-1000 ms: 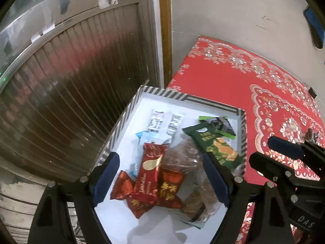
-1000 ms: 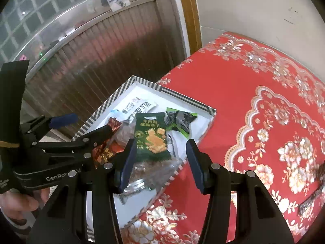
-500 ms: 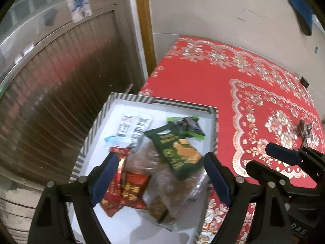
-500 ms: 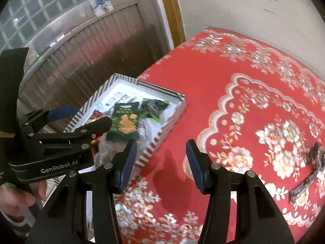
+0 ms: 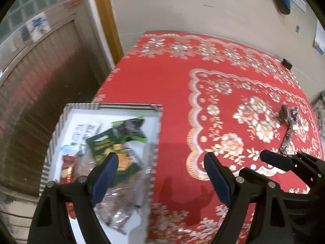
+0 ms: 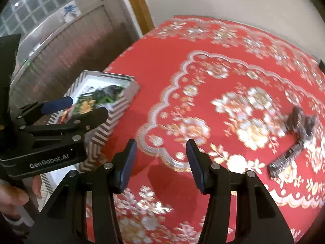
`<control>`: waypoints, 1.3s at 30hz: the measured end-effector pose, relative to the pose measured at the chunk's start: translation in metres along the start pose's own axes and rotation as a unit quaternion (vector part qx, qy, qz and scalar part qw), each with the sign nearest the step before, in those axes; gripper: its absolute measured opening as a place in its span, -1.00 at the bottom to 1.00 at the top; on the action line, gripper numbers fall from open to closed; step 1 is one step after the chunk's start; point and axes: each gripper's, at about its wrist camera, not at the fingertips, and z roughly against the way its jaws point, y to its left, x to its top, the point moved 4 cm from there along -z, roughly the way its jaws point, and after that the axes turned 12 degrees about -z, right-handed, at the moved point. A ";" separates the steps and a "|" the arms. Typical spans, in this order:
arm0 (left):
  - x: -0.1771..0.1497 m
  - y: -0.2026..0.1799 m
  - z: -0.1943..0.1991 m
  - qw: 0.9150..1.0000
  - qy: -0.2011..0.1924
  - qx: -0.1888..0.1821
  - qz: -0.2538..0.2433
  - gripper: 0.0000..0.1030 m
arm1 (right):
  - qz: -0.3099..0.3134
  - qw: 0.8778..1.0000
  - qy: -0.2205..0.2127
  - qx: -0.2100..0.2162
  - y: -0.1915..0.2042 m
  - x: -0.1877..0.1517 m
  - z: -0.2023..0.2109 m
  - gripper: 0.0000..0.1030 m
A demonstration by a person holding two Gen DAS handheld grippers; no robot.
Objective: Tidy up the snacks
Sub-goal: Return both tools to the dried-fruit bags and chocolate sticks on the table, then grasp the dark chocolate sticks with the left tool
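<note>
Both views swung right since last frame; striped box (image 5: 109, 107) now at my 9 o'clock, snacks inside. Left gripper (image 5: 160, 174) spread, empty. Right gripper (image 6: 161, 163) spread, empty. Dark wrapped snacks (image 6: 298, 130) lie on red cloth (image 6: 162, 61) at 2 o'clock.

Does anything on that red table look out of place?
Yes: a few dark snack packets lie loose on the red cloth, far from the striped box where the other snacks are piled. Both grippers are open and empty.
</note>
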 end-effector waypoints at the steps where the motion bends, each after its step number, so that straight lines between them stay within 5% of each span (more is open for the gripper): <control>1: 0.002 -0.006 -0.002 1.000 0.001 -0.003 -0.004 0.70 | -0.003 1.000 0.001 -0.002 -0.005 0.000 0.000 -0.02; 21: 0.038 -0.123 -0.030 0.993 0.015 -0.074 -0.092 0.70 | -0.142 0.987 -0.010 -0.076 -0.164 -0.010 0.036 -0.02; 39: 0.078 -0.266 -0.060 0.963 0.031 -0.174 -0.204 0.70 | -0.228 0.964 -0.042 -0.131 -0.277 0.011 0.076 -0.02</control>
